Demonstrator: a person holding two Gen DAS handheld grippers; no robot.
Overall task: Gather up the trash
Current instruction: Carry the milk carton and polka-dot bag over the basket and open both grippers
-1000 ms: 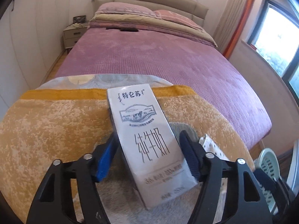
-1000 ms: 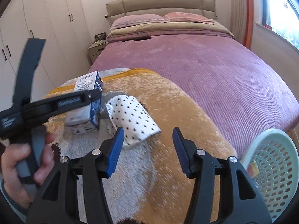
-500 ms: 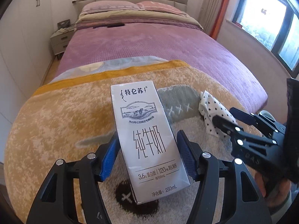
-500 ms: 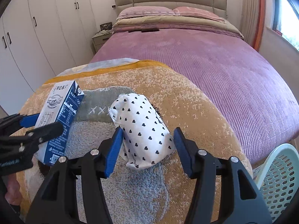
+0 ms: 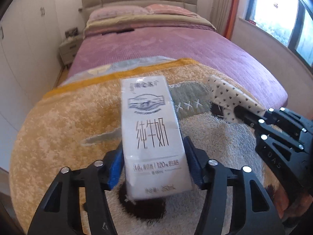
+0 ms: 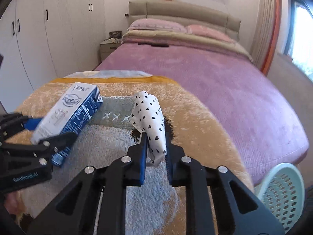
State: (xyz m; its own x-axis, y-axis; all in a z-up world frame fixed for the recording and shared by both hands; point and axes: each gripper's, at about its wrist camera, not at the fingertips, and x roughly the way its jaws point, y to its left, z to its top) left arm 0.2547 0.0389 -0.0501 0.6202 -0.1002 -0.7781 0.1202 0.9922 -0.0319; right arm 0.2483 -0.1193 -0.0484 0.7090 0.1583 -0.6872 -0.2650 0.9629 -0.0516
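Note:
My left gripper [image 5: 153,163] is shut on a white and blue milk carton [image 5: 150,129] and holds it above the orange blanket [image 5: 58,127]. The carton also shows in the right wrist view [image 6: 68,113], tilted, in the left gripper [image 6: 47,133]. My right gripper [image 6: 155,143] is shut on a white packet with black hearts [image 6: 150,119], lifted off the blanket. In the left wrist view the packet [image 5: 228,98] sits in the right gripper's fingers [image 5: 244,113] at the right.
A pale green perforated basket [image 6: 281,192] stands on the floor at the lower right, beside the bed. The purple bed [image 6: 215,78] stretches ahead, with pillows at the headboard. White wardrobes [image 6: 39,39] and a nightstand [image 6: 107,48] stand at the left.
My right gripper has closed on the heart-patterned packet and raised it. My left gripper has lifted the milk carton a little higher; both views are blurred by motion.

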